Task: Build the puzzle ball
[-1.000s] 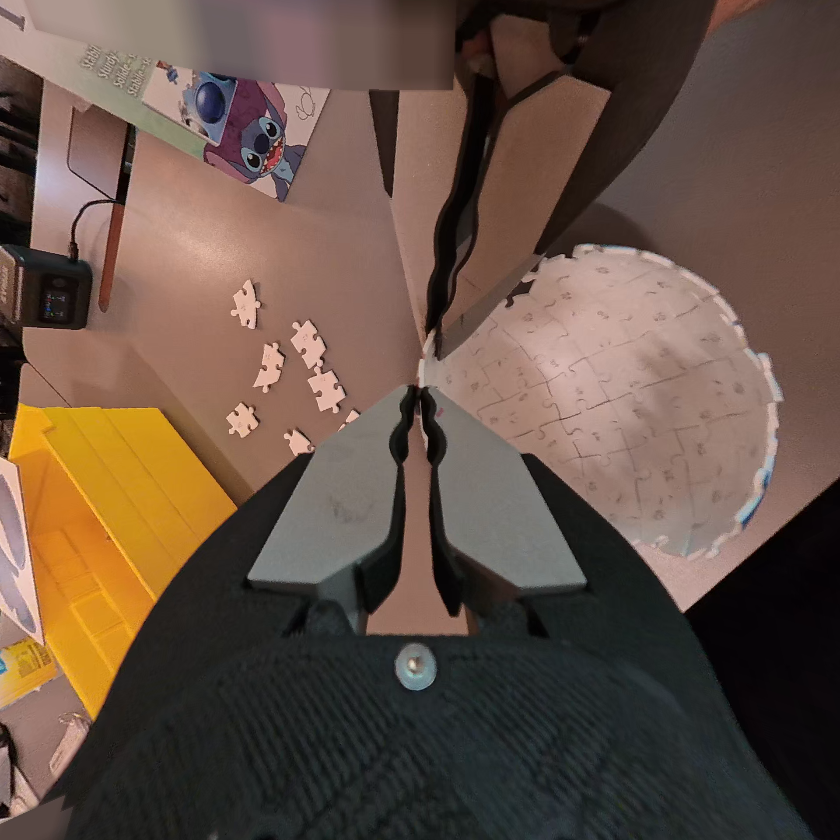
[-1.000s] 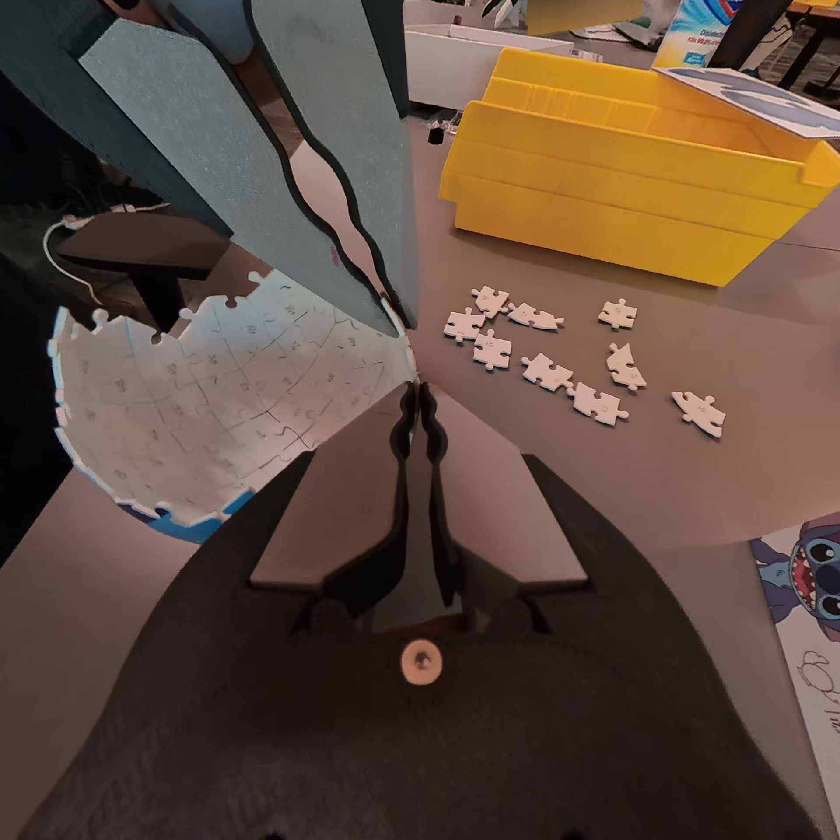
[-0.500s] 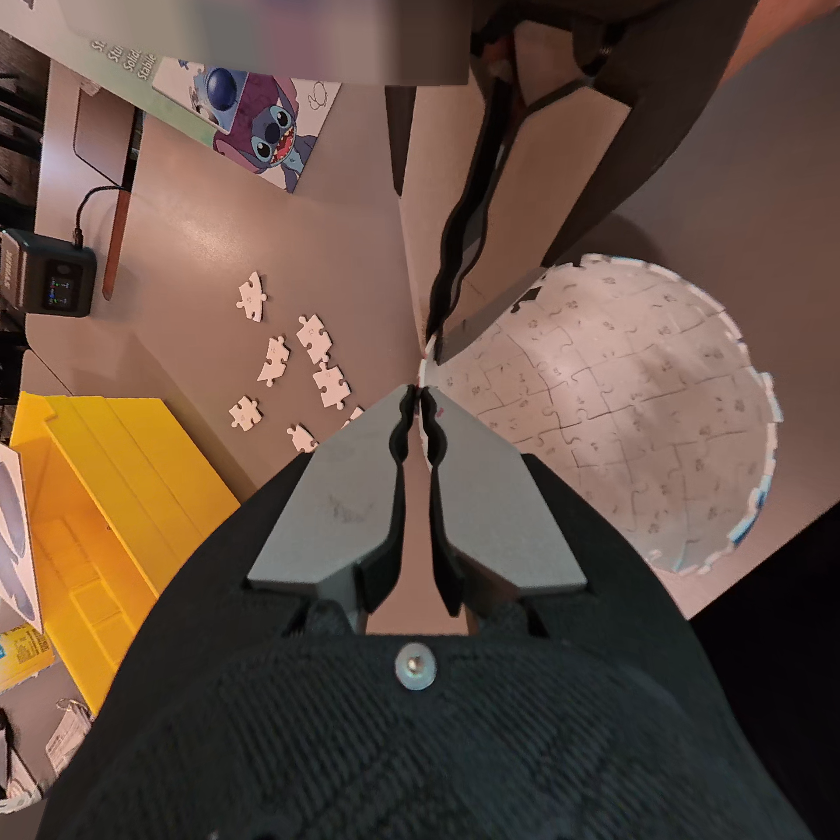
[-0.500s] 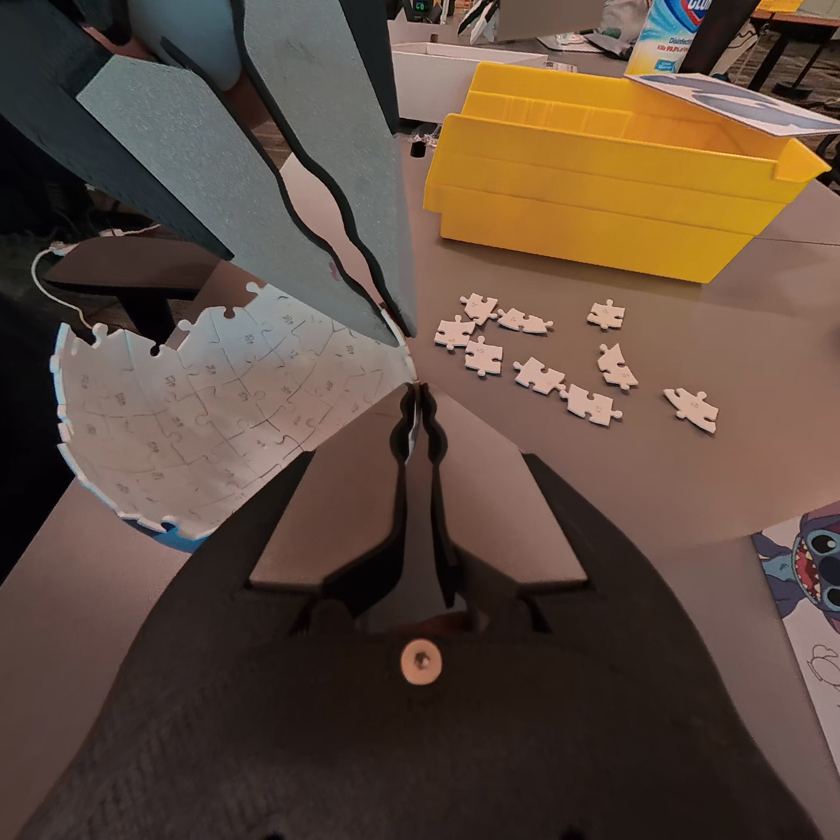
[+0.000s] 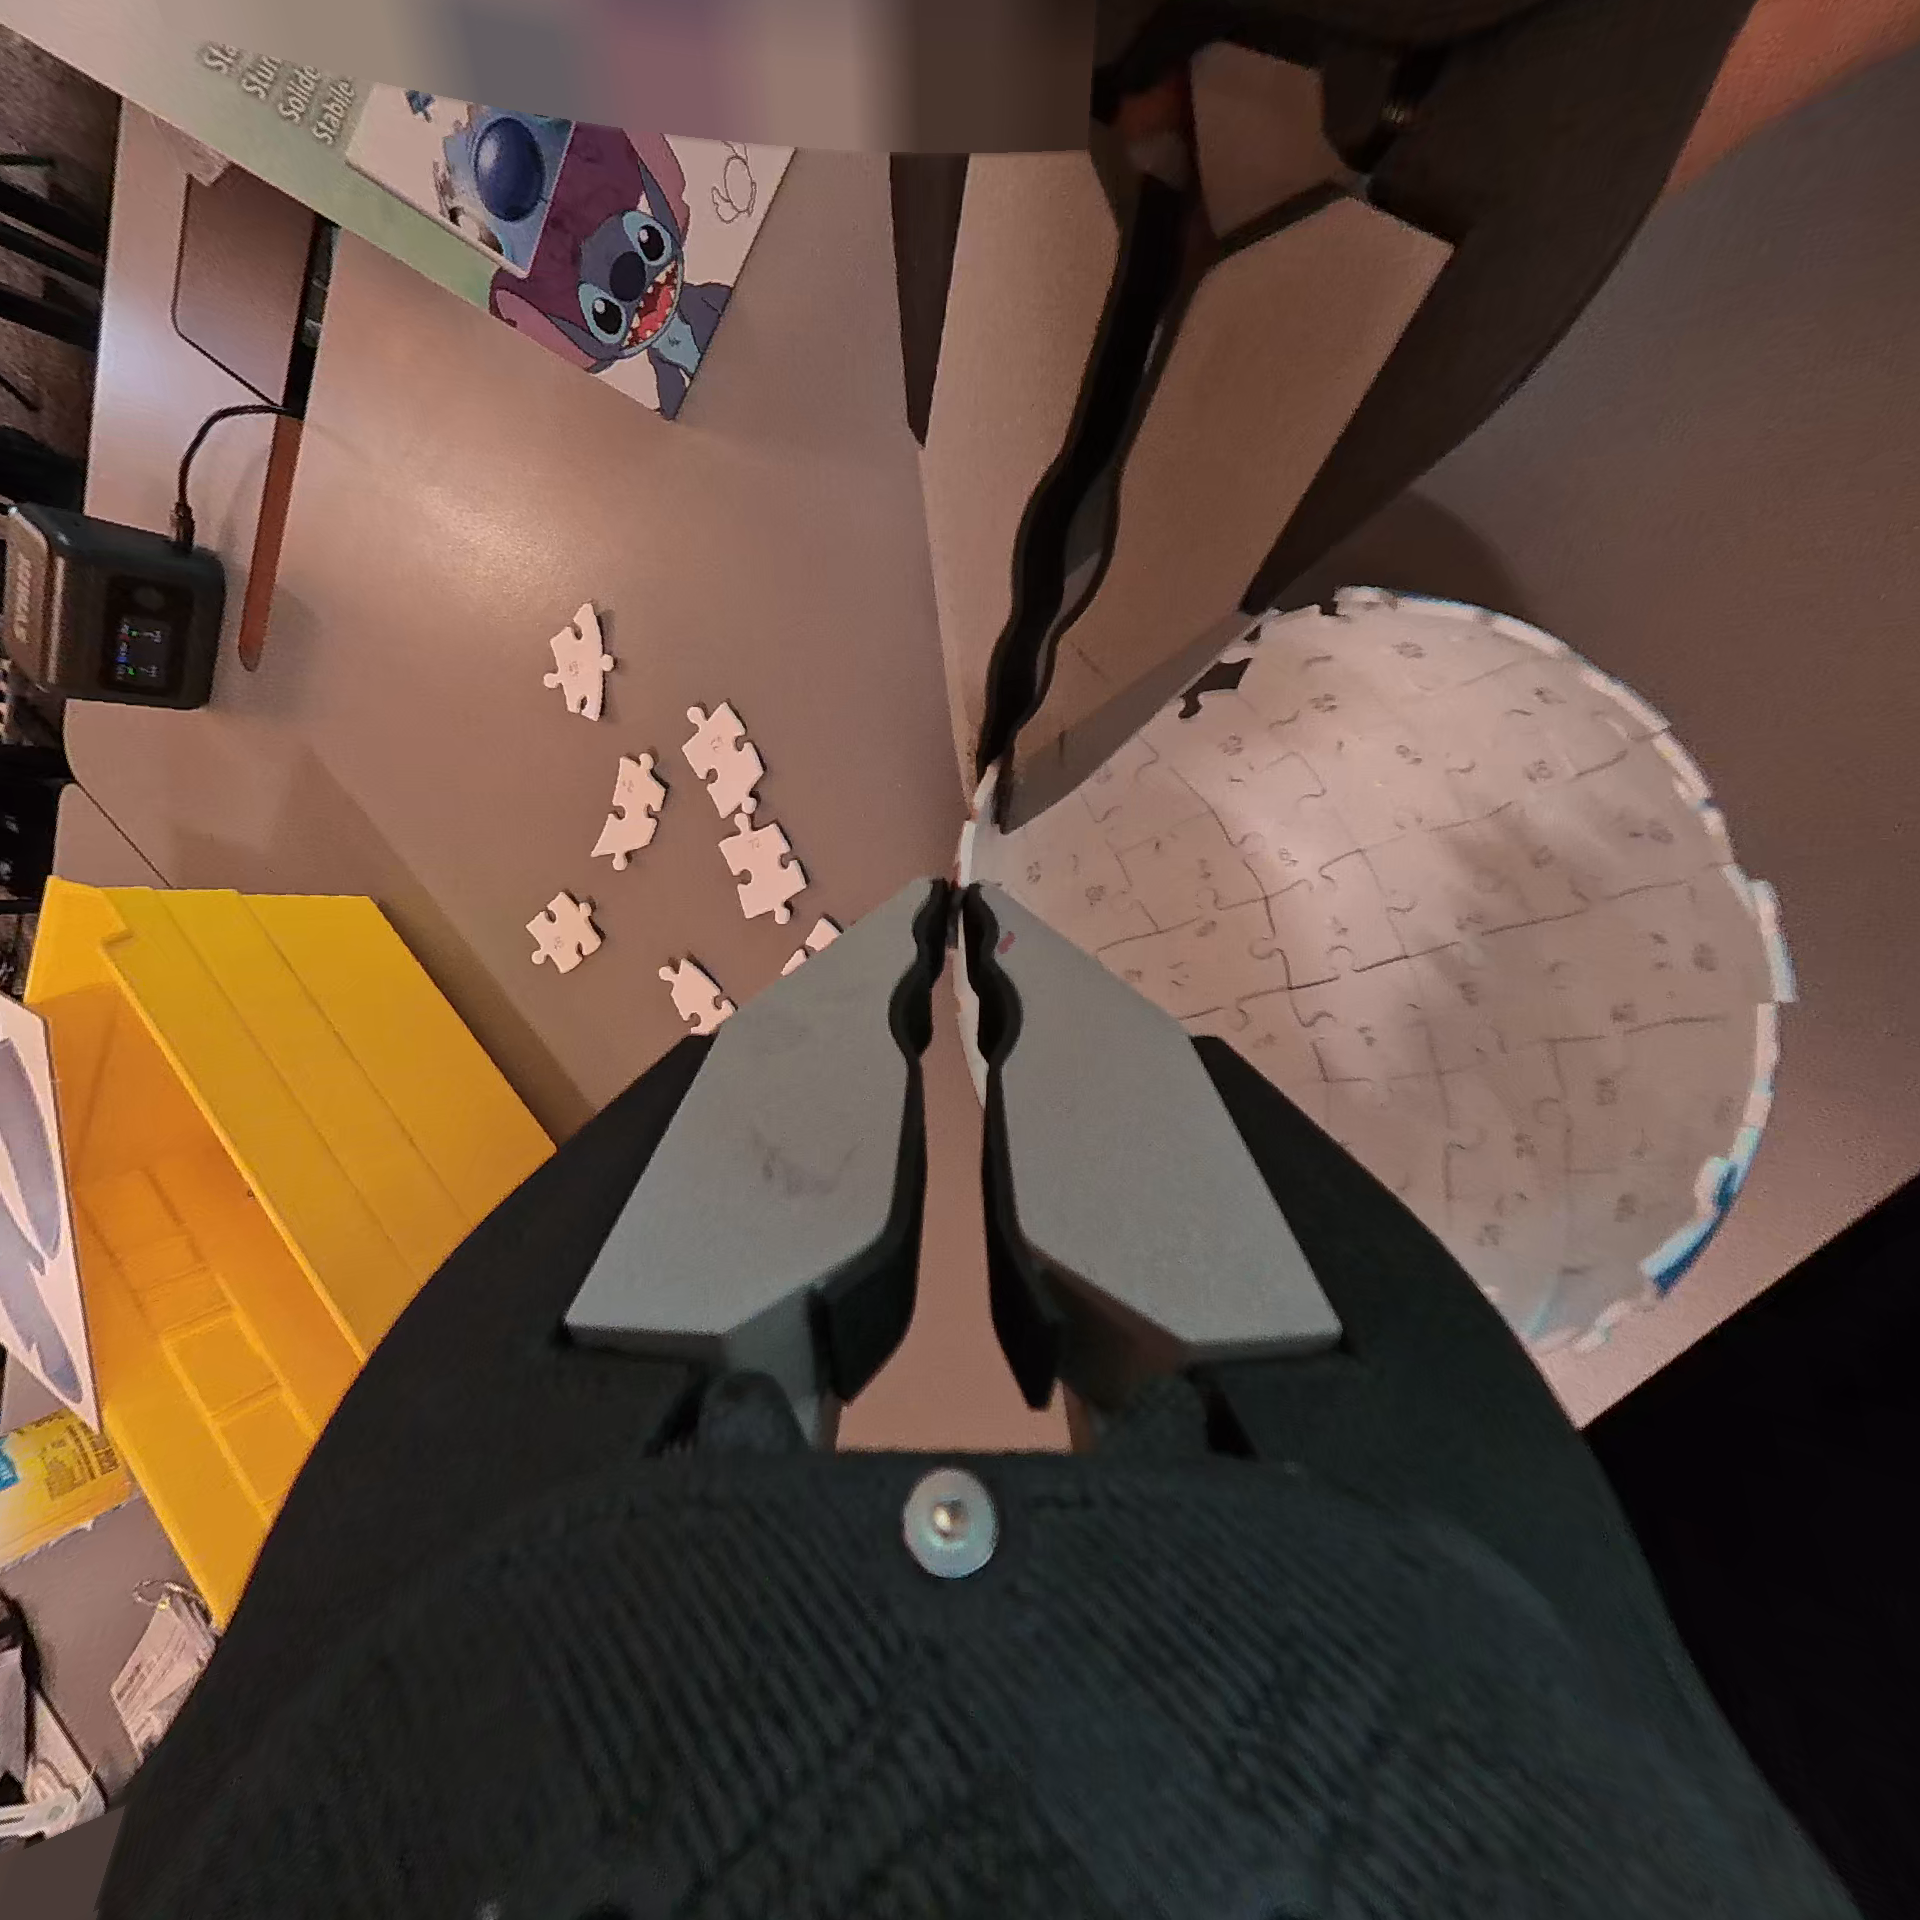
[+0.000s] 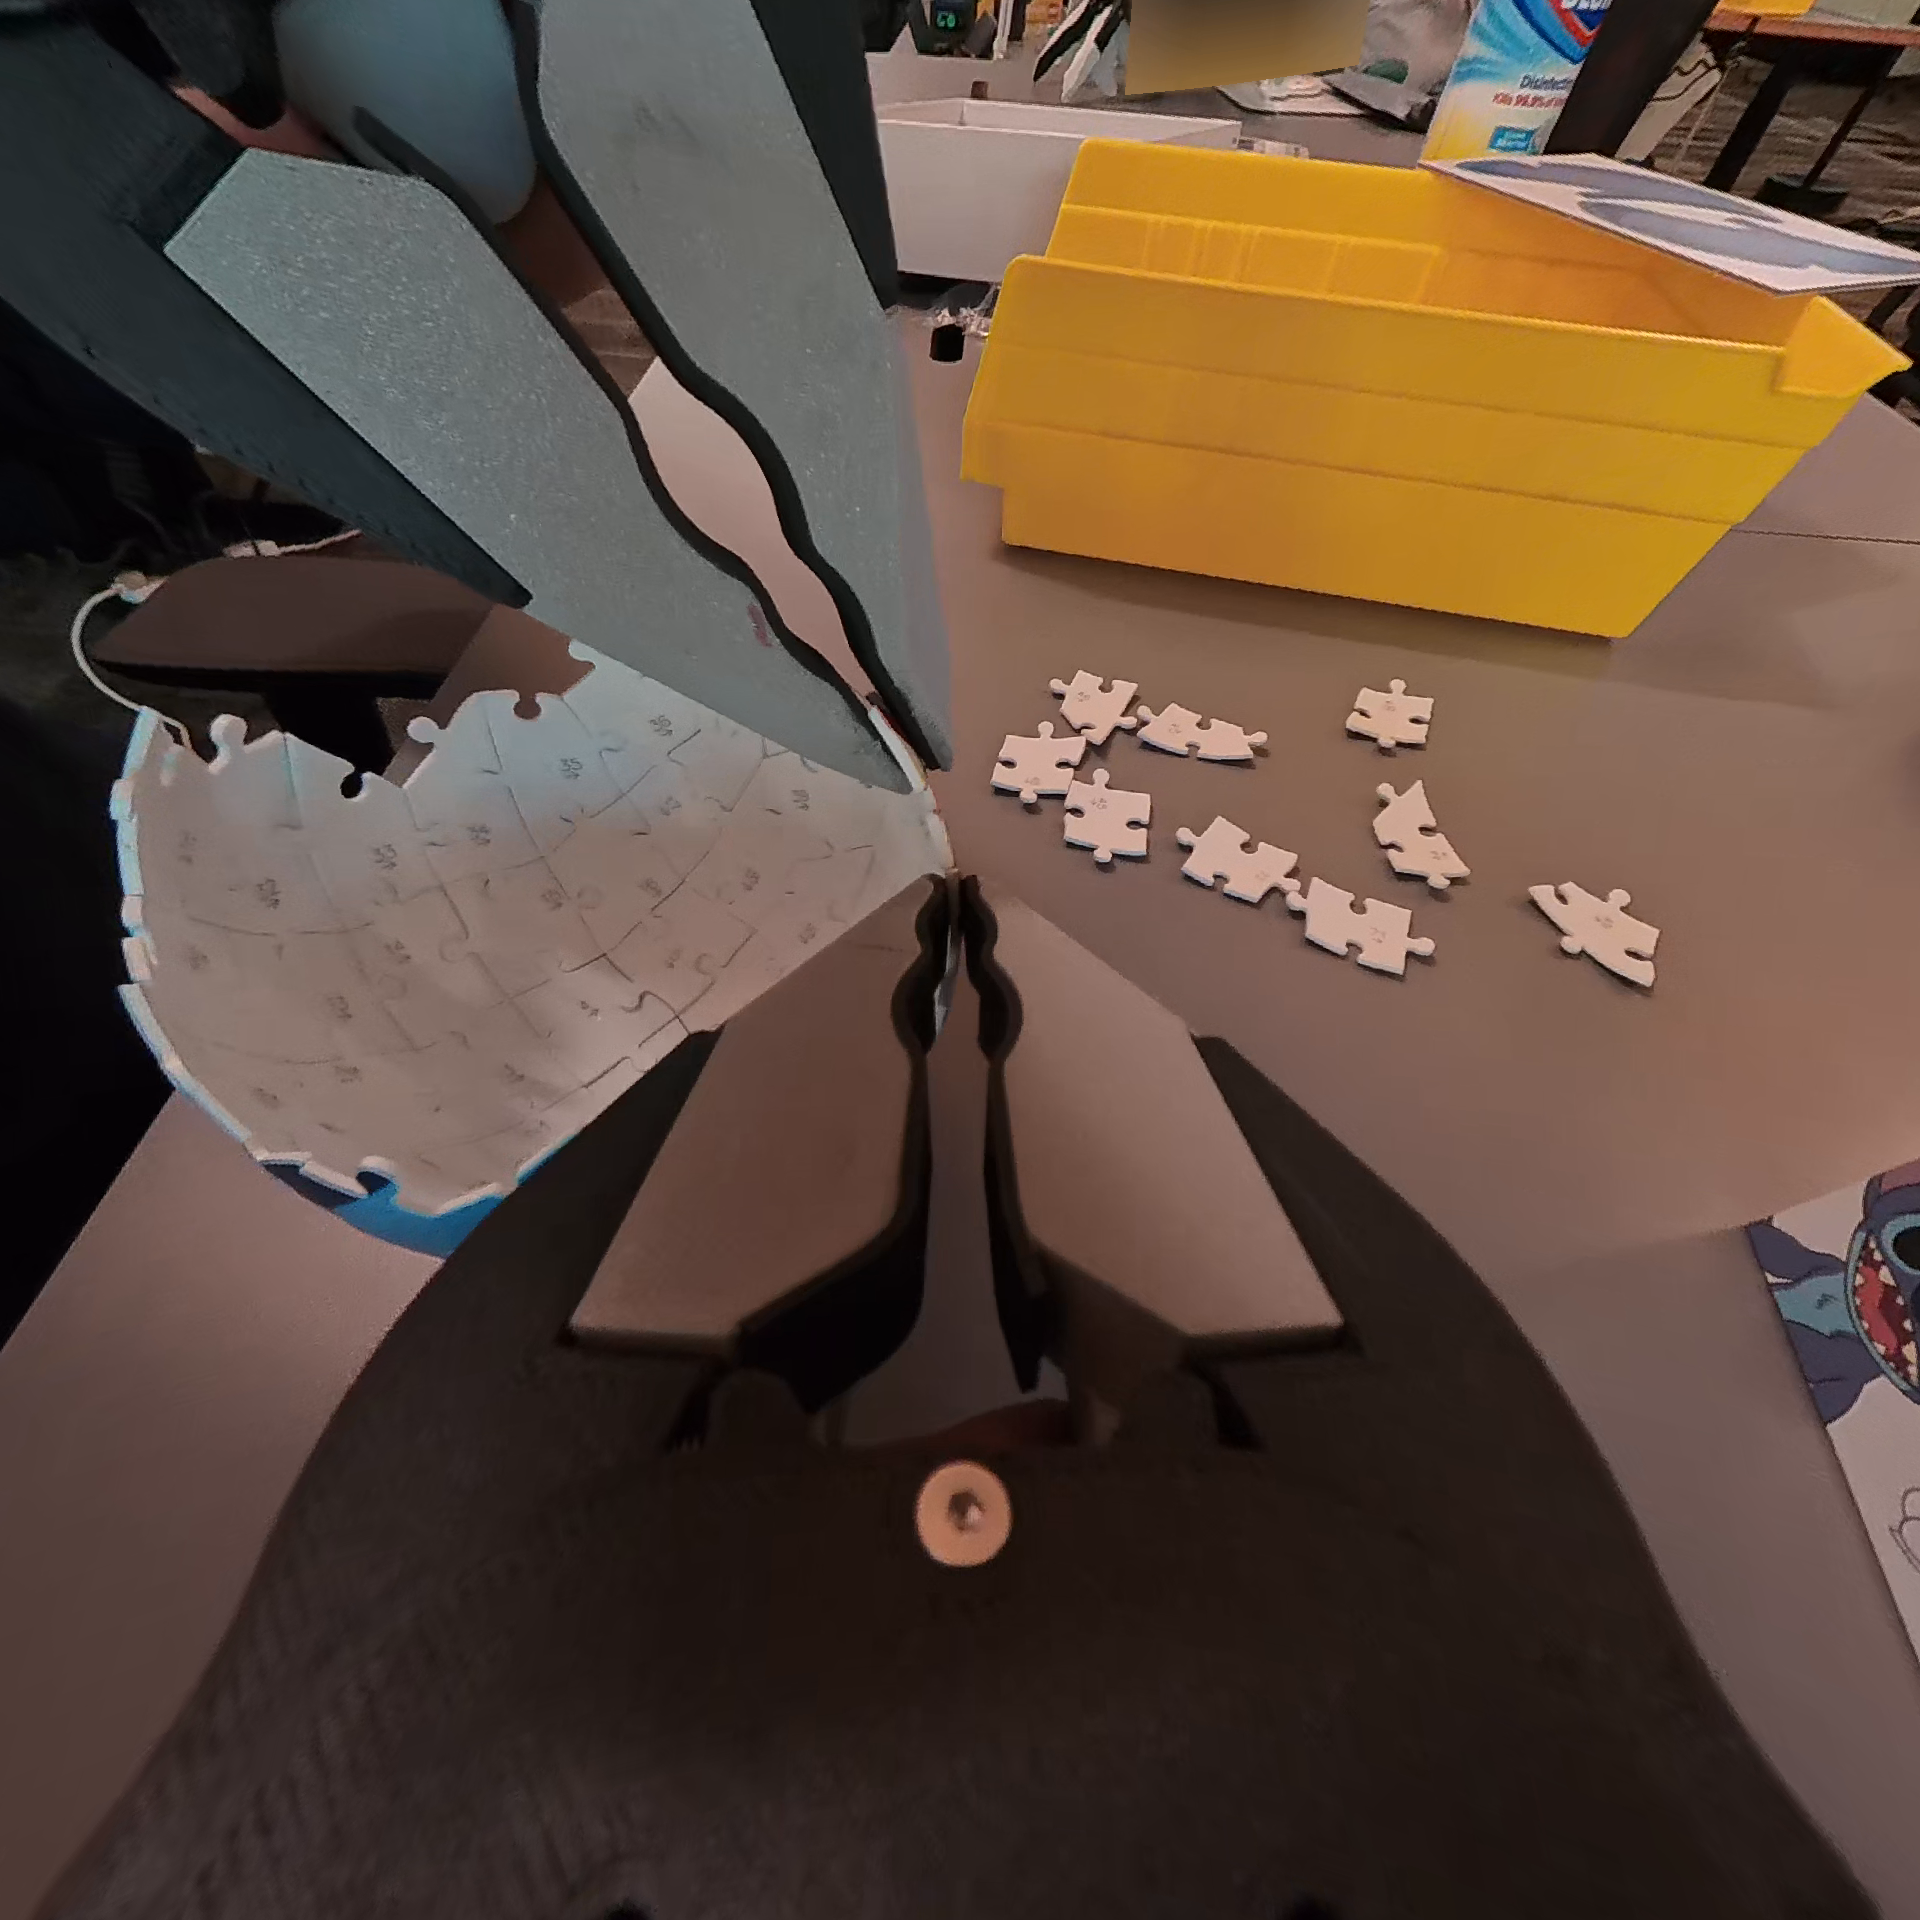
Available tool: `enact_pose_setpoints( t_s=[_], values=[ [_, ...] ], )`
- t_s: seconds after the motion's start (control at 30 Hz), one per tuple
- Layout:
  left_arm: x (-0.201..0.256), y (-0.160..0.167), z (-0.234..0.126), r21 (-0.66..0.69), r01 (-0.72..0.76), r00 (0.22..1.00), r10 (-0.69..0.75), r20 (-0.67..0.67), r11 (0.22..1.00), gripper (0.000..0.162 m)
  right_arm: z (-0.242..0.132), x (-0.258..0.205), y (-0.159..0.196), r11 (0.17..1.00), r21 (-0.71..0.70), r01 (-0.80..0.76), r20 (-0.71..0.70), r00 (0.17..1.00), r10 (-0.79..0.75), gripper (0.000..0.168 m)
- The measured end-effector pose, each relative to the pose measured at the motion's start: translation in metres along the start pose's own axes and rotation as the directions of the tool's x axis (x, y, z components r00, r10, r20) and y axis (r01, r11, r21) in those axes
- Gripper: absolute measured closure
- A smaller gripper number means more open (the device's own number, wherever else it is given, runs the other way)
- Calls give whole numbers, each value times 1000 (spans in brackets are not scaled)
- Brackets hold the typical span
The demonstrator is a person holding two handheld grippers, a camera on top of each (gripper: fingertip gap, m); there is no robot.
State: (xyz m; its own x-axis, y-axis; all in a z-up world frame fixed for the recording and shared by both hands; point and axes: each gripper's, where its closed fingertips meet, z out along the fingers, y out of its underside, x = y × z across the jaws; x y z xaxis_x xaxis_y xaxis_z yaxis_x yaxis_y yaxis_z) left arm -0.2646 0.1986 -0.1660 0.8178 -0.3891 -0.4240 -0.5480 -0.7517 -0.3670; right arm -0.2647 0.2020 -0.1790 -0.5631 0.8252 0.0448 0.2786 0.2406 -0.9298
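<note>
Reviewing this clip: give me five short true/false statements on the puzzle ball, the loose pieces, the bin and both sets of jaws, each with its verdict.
1. The puzzle ball is an open, unfinished shell. True.
2. Loose puzzle pieces lie in the yellow bin. False: they lie on the table, in front of the bin.
3. Both the left gripper and the right gripper are shut on the shell's rim. True.
4. The loose pieces show their printed side. False: their white backs face up.
5. The shell's outside is red. False: blue shows at its lower edge.
</note>
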Motion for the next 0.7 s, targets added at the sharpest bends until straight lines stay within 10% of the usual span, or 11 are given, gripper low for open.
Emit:
enact_pose_setpoints(
  t_s=[0.7],
  values=[
    [3, 0, 2, 5, -1, 1000, 2, -31, 1000, 158, 6, -4, -2, 998, -12, 59, 50, 997, -58, 168]
  ],
)
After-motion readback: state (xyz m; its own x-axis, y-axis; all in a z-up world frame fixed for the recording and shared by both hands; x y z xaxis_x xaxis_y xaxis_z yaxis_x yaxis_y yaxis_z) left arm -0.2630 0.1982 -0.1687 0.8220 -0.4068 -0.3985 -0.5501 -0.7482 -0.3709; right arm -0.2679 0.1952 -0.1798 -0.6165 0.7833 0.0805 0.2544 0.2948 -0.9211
